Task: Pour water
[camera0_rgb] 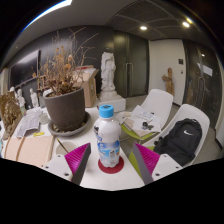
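Observation:
A clear plastic water bottle (108, 136) with a blue cap and a pale blue label stands upright on a round red coaster (111, 164) on the white table (95, 176). My gripper (112, 160) is open. Its pink pads (77, 158) flank the bottle, which stands between the fingertips with a gap at each side. The bottle rests on the coaster by itself.
A large grey pot (67, 108) with dry branches stands just behind and left of the bottle. White chairs (156, 103) sit to the right, one holding a black backpack (180, 139). Green and yellow items (136, 128) lie on the table behind the bottle. A white statue (108, 72) stands further back.

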`<move>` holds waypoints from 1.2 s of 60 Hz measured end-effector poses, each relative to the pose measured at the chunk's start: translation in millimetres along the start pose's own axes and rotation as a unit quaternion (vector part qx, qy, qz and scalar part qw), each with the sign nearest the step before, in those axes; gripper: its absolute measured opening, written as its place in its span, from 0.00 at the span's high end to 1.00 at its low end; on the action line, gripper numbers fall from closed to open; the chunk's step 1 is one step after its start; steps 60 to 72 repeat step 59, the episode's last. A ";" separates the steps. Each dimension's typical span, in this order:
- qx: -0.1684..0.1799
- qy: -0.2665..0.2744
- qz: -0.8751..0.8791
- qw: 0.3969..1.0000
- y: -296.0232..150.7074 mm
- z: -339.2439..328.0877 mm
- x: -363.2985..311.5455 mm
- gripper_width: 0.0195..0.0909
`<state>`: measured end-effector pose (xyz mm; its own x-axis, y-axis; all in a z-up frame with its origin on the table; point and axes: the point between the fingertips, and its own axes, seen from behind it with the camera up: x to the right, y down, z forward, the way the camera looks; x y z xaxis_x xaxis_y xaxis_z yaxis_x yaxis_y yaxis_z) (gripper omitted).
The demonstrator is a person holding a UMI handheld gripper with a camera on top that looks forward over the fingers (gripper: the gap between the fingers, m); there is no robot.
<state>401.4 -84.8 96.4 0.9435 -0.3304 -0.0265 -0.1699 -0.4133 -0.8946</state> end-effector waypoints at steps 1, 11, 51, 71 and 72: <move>-0.003 0.004 0.001 1.000 -1.2 -9.7 -0.4 0.08; -0.041 0.028 0.004 0.999 -1.9 -122.5 -19.6 0.08; -0.041 0.047 -0.071 0.995 16.0 -389.6 -116.7 0.07; -0.047 0.049 -0.081 0.994 18.4 -390.3 -117.9 0.08; -0.047 0.049 -0.081 0.994 18.4 -390.3 -117.9 0.08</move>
